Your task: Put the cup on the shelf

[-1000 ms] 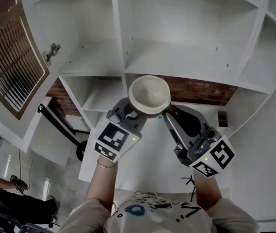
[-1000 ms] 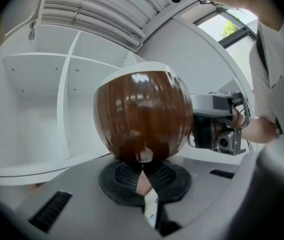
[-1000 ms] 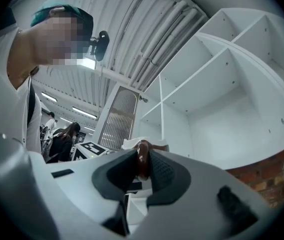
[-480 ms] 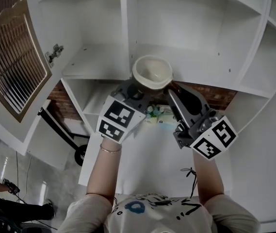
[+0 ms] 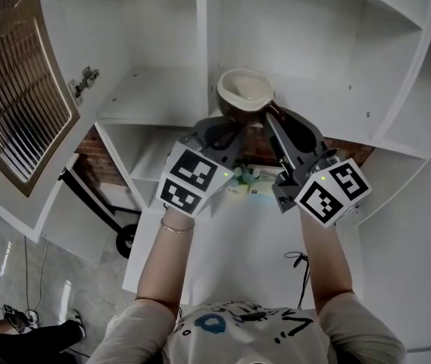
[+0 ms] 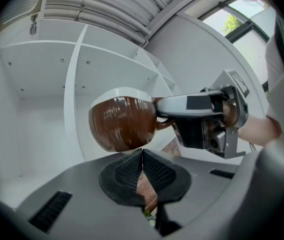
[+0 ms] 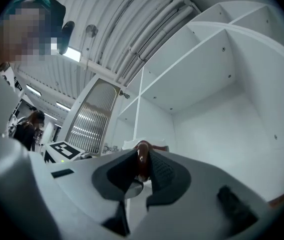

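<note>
We're holding the cup (image 5: pixel 244 97) by its handle (image 7: pixel 142 161) in the right gripper's (image 5: pixel 270 114) pinched fingers, at the shelf (image 5: pixel 151 97), not set down yet; left gripper's (image 5: pixel 229 133) fingers closed, empty.

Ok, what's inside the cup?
Nothing shows inside the cup: just its bare cream interior, seen from the head view. Its near inner wall is hidden behind the rim.

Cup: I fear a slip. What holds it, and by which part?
The right claw grips the cup by its handle; the left claw is shut, holding nothing.
</note>
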A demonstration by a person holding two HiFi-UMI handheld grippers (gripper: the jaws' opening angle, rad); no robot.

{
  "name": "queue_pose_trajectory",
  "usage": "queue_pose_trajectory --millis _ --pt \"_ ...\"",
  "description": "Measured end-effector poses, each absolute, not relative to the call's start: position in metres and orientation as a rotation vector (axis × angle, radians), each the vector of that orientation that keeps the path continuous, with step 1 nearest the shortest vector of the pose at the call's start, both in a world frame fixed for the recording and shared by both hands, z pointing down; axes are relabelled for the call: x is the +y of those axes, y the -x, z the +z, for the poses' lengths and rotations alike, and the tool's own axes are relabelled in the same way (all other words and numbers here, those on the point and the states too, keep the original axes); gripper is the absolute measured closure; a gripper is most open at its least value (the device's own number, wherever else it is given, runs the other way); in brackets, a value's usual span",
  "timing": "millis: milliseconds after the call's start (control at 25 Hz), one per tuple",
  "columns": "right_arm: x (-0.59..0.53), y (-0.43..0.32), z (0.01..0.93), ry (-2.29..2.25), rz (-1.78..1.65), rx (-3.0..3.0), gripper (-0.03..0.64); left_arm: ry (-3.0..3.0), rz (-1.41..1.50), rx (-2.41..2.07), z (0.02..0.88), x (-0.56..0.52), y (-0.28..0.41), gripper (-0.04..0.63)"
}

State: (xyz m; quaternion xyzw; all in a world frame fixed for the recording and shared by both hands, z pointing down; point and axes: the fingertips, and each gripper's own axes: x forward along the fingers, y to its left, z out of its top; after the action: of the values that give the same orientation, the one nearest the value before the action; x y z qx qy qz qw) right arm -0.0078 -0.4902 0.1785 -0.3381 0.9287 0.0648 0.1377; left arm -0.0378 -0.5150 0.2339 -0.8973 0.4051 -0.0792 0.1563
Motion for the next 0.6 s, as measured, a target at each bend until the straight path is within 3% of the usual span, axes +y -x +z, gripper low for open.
queue_pose_trajectory --millis 600 --pt "-0.542 0.017 0.195 1.19 0.089 2.774 0.552 2.68 -0.181 1.083 0.255 -0.515 0.039 0.578"
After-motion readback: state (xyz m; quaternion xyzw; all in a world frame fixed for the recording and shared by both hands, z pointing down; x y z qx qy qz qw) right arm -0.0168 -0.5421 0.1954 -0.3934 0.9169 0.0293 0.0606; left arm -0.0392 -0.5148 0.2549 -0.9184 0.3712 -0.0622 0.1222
